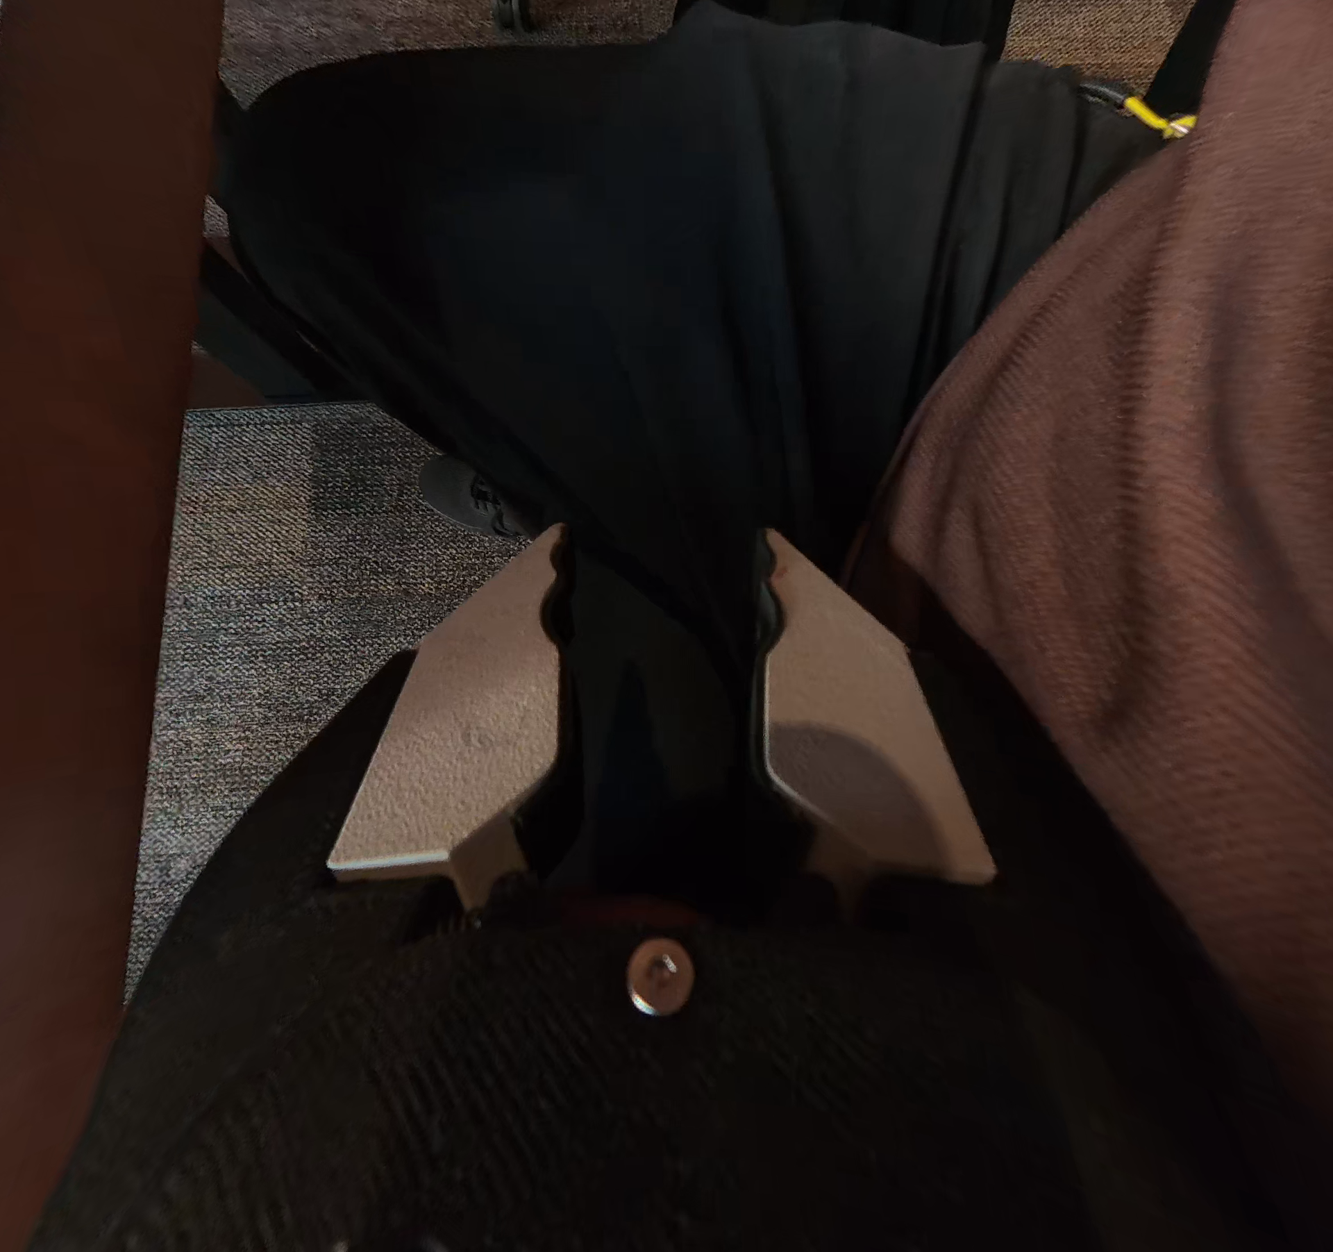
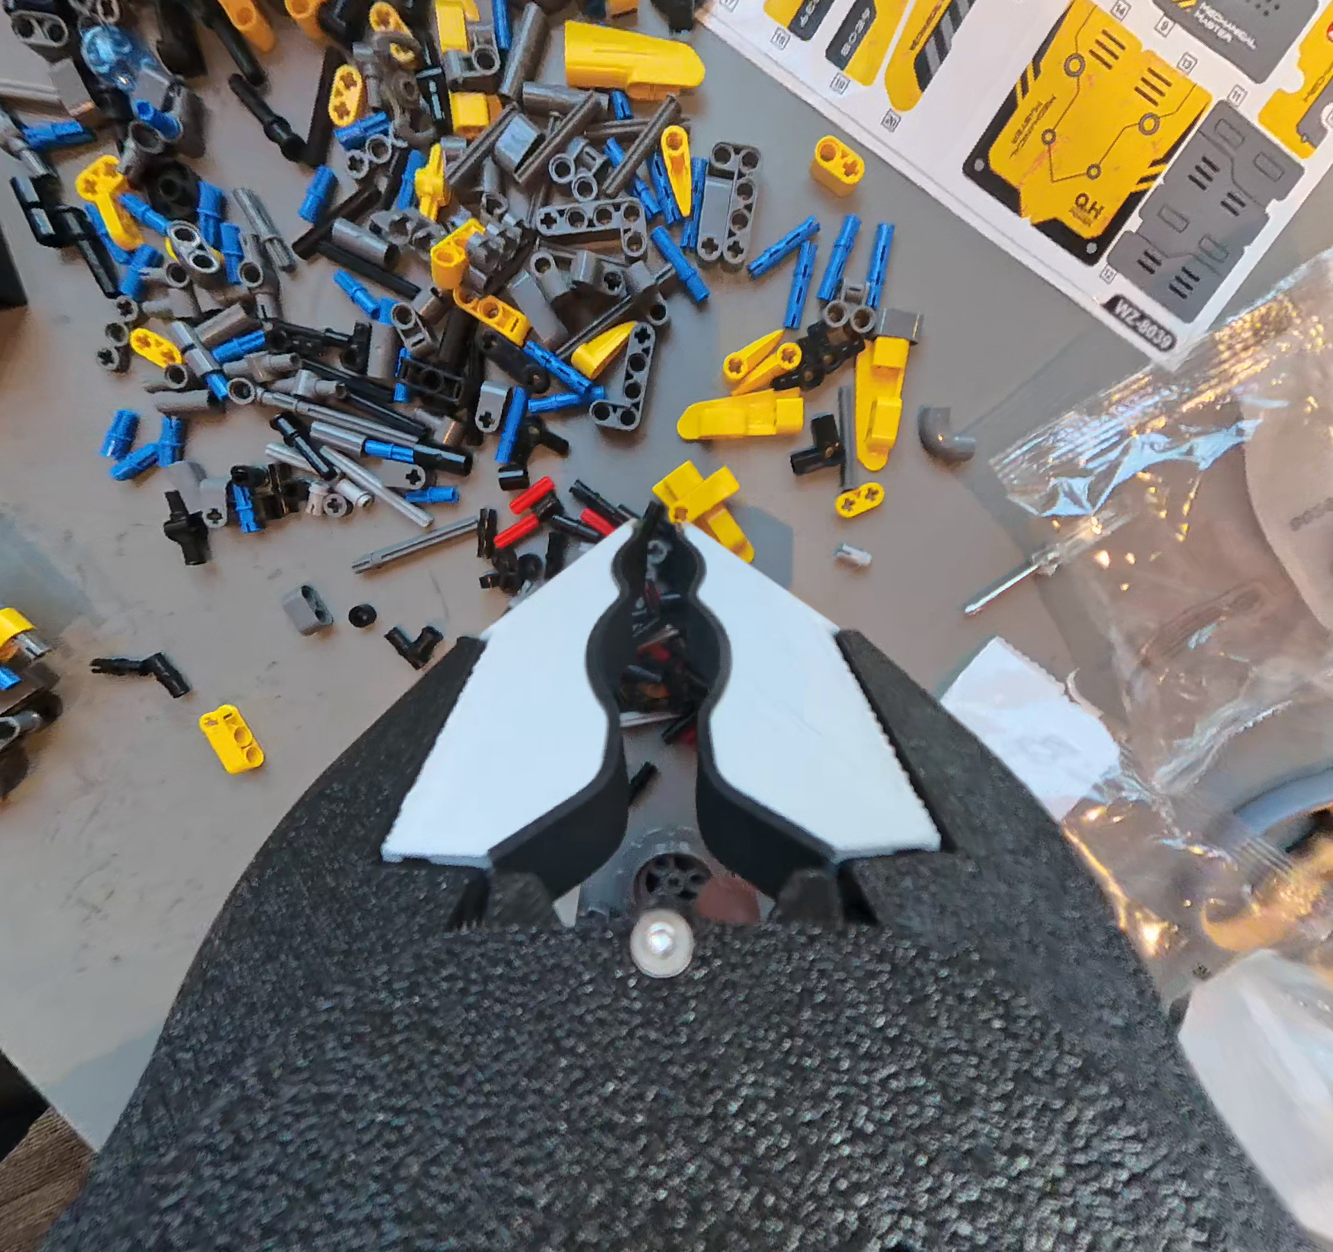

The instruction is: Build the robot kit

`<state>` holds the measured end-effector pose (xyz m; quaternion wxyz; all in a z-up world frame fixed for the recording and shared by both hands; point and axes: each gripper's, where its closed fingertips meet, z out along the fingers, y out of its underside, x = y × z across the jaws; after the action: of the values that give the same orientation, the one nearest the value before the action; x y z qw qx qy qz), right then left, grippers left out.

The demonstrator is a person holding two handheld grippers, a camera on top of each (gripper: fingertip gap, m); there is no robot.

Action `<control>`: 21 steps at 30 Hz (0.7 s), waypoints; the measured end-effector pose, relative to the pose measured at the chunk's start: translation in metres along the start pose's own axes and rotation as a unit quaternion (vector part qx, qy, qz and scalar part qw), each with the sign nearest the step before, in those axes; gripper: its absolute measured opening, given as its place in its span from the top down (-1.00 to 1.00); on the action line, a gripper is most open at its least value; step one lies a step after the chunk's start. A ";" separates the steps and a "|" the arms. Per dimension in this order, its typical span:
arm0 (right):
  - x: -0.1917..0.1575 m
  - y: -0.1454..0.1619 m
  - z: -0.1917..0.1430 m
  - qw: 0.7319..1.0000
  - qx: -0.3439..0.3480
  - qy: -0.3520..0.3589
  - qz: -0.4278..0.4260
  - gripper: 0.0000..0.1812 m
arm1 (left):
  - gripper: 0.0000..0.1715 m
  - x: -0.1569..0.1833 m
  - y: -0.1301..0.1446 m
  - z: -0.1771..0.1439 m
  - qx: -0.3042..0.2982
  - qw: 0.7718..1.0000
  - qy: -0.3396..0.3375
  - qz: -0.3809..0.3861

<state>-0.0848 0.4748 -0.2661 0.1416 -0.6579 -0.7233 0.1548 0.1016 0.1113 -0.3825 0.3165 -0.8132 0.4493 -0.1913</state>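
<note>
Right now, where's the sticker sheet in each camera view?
Left wrist view: not in it; this camera looks down below the table at dark trousers and carpet.
Right wrist view: the sticker sheet lies at the upper right on the grey table, beside the pile of building pieces.
Shared landmark: none shows in both views.

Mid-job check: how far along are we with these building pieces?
Done: no finished build in view; loose pieces lie scattered on the grey table. In hand: the right gripper looks shut on a black pin; the left gripper hangs open over dark trousers, empty. Left: seemingly almost all the pile.
</note>
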 end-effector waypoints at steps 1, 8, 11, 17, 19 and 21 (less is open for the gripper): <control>0.000 0.001 -0.001 1.000 0.001 0.004 0.003 0.95 | 0.45 0.001 0.000 0.000 -0.001 1.000 -0.001 0.003; 0.006 0.003 0.005 0.999 0.006 0.028 0.032 0.91 | 0.45 0.000 0.002 0.002 -0.012 1.000 -0.011 0.015; 0.010 -0.002 0.011 0.997 0.014 0.028 0.065 0.91 | 0.45 -0.002 0.002 0.002 -0.011 1.000 -0.011 0.010; 0.011 0.000 0.023 0.998 0.001 0.023 0.064 0.90 | 0.45 -0.003 0.003 0.003 -0.011 1.000 -0.009 0.007; 0.011 -0.001 0.023 0.998 0.003 0.021 0.062 0.94 | 0.45 -0.001 0.002 0.003 -0.010 1.000 -0.006 0.007; 0.012 0.000 0.023 0.998 0.000 0.022 0.061 0.95 | 0.45 0.000 0.002 0.002 -0.009 1.000 -0.005 0.009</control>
<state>-0.0951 0.4856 -0.2867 0.1482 -0.7037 -0.6787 0.1489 0.1016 0.1115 -0.3855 0.3133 -0.8127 0.4569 -0.1806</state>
